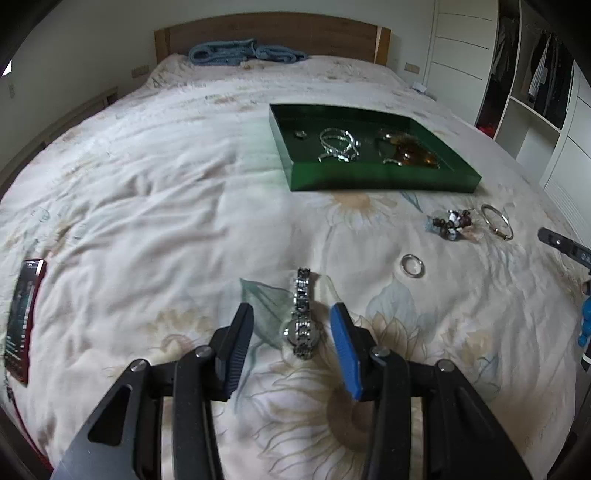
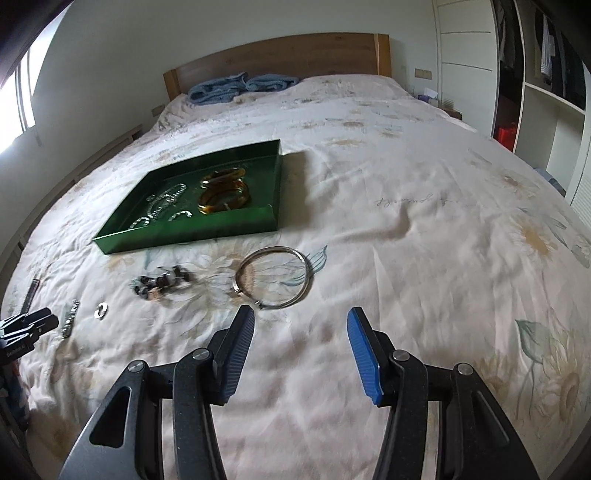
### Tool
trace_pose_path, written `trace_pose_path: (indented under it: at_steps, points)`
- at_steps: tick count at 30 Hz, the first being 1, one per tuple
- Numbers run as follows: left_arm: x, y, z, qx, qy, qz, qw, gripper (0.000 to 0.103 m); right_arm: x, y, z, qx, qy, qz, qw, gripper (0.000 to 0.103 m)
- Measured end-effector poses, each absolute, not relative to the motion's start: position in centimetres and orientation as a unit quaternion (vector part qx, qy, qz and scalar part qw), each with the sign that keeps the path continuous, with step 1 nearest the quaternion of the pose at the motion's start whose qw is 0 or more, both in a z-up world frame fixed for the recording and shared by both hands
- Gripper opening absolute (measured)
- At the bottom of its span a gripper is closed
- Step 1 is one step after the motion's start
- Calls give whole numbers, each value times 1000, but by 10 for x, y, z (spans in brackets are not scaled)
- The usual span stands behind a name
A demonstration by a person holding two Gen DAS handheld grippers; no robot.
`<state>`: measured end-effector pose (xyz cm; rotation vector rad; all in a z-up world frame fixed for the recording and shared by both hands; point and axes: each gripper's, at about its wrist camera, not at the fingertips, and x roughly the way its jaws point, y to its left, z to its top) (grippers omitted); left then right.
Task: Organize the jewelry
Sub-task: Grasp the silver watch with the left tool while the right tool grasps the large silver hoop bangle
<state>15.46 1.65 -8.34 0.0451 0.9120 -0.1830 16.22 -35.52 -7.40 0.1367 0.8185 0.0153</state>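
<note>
A green tray [image 1: 384,182] [image 2: 184,236] lies on the bed and holds silver chains [image 1: 338,144], a small ring [image 1: 300,134] and amber bangles [image 1: 410,151] [image 2: 223,194]. A silver watch [image 1: 303,317] [image 2: 70,317] lies on the quilt between the fingers of my open left gripper [image 1: 293,319]. A silver ring [image 1: 413,265] [image 2: 101,310], a dark bead bracelet [image 1: 452,223] [image 2: 162,282] and a thin silver bangle [image 1: 496,221] [image 2: 273,277] lie loose on the quilt. My right gripper [image 2: 301,321] is open and empty, just short of the bangle.
The bed has a floral quilt [image 1: 147,206], a wooden headboard [image 1: 273,33] and a blue towel [image 1: 243,51] at the far end. A dark phone-like object [image 1: 24,317] lies at the left edge. Wardrobe shelves [image 2: 546,74] stand to the right.
</note>
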Motion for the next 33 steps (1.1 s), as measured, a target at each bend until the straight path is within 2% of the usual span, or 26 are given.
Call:
trace_pose_path:
  at_steps: [6,9,14,15,18,22,27,33]
  points:
    - [167,11,-104,18,464,-106,879,41,201,-360,-96,69,421,4,904,52]
    - [173,13,-111,2,473,-111,874,40,220,-360,-109,69,436,8,897,48]
    - [181,14,-117,-5,479,-116,870,27,244,-354,-125,59,455,23,888,46]
    - [182,14,-118,-5,479,-116,870,23,248,-353,-126,55,459,28,886,45]
    - [184,12,-118,-3,478,-116,871,23,258,-350,-130,45,474,43,879,39]
    - [183,11,-115,1,471,-113,875,23,258,-346,-128,40,483,58,873,8]
    - [174,10,-97,10,450,-108,887,23,241,-339,-115,39,461,52,885,5]
    - [179,14,-59,-7,411,-121,904,23,223,-322,-67,8,406,54,912,5]
